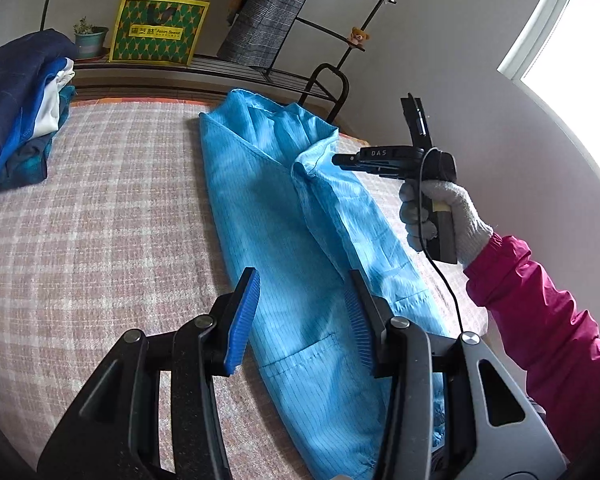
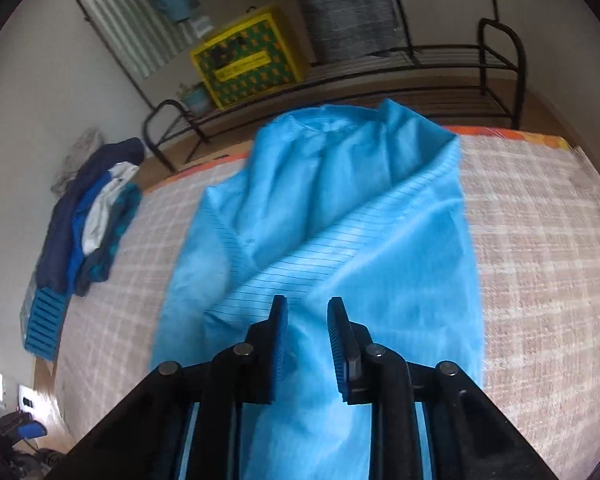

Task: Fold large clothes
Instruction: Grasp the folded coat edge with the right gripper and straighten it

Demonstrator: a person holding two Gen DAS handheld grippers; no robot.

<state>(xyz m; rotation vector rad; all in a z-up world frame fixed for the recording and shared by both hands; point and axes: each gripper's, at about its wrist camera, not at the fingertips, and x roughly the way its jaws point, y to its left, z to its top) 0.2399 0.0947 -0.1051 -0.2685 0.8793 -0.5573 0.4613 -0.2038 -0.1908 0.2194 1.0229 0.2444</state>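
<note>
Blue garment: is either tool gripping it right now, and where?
Neither. Both the left tool and right tool are open above the blue garment.

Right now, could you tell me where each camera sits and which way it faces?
Left wrist: on the left gripper, angled down along the blue garment; shows the gloved right hand holding the right gripper.
Right wrist: on the right gripper, angled down over the garment; only its own fingers show.
Shared: garment, checked blanket, yellow box.
</note>
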